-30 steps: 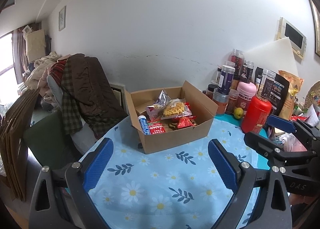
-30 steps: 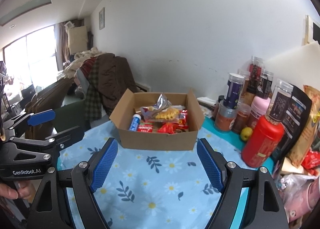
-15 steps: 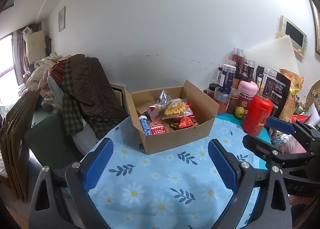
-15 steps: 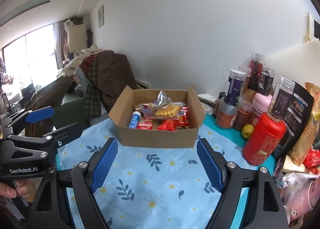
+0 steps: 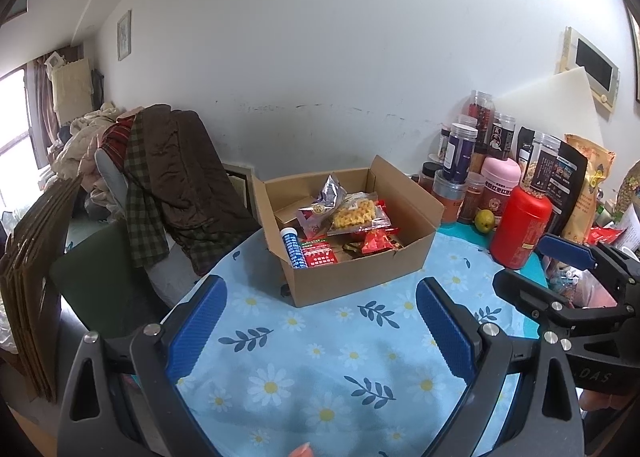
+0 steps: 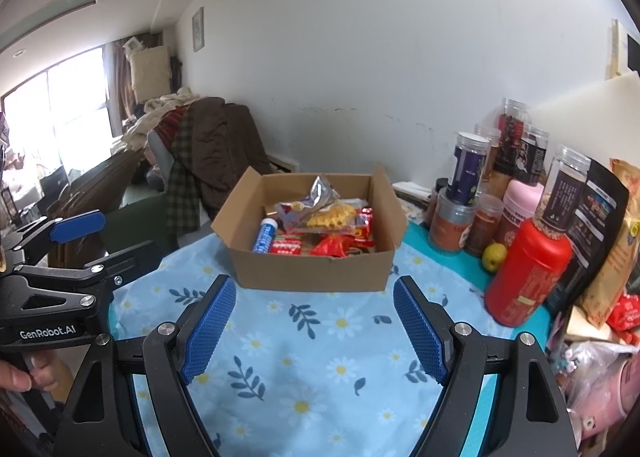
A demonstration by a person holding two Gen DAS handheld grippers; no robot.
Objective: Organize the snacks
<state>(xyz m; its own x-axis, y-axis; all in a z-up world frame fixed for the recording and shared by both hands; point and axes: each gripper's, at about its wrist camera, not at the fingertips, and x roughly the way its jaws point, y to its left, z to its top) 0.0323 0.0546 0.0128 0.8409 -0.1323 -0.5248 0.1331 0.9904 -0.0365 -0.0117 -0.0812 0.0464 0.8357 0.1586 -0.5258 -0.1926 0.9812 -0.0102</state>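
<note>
This is a lived-in room of a home, not a lab or a shop. Under the fingers lies a table with a blue daisy-print cloth (image 6: 304, 357). To the right of the fingers stands a crowd of pantry goods: clear jars (image 6: 466, 169) with dark labels, a red canister (image 6: 524, 277), a pink-lidded tub (image 5: 498, 185) and food bags (image 6: 616, 241). Ahead of the fingers sits a cardboard box (image 6: 312, 273) of snack packets. Beyond the left finger, a chair (image 5: 116, 181) is heaped with clothes (a brown coat (image 5: 180, 169) and a plaid garment among them). Farther left, a bright window (image 6: 52, 117) with a curtain. A small framed picture (image 5: 124, 35) hangs on the scuffed white wall (image 5: 320, 57).
</note>
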